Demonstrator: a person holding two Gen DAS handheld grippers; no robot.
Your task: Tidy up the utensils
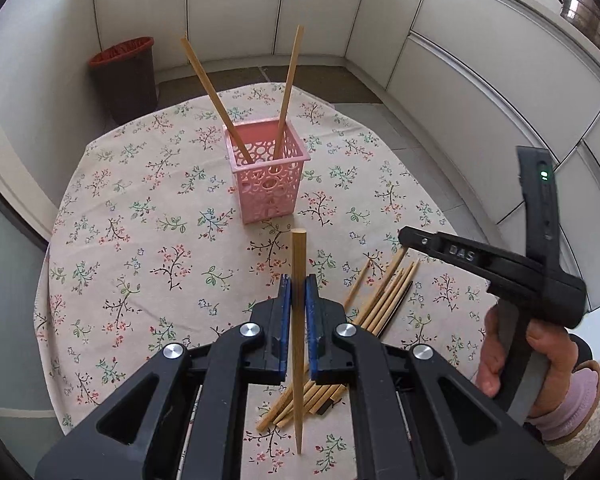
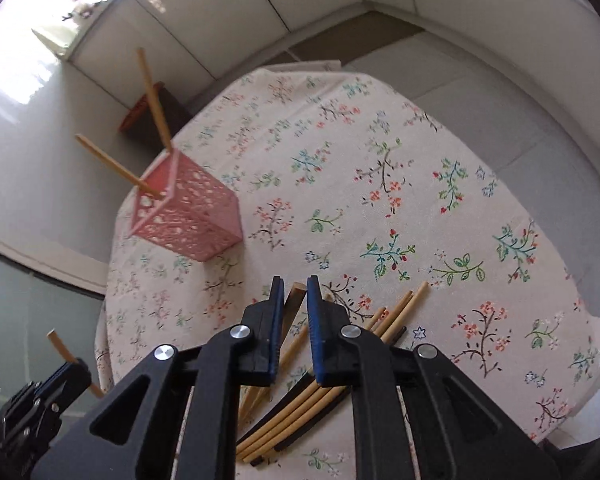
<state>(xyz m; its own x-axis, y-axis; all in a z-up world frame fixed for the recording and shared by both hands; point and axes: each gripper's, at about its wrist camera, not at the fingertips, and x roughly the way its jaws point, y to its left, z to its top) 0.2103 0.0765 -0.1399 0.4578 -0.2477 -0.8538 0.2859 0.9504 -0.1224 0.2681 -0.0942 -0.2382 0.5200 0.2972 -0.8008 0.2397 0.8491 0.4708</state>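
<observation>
Brown bin (image 1: 126, 76) beyond pink basket (image 1: 266, 176)

A basket (image 1: 267, 178) stands mid-table (image 1: 140, 208) with 2 chopsticks (image 1: 216, 98) leaning in it (tips spread apart). Nearer the camera and to the right lies a pile of chopsticks (image 1: 384, 294). A bin (image 1: 126, 78) sits behind the table, left.

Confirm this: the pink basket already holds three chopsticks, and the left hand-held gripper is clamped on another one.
Not quite. The pink basket holds two chopsticks, not three; the left wrist view shows both leaning out of it. The rest stands: the left hand-held gripper is clamped on another chopstick.
</observation>
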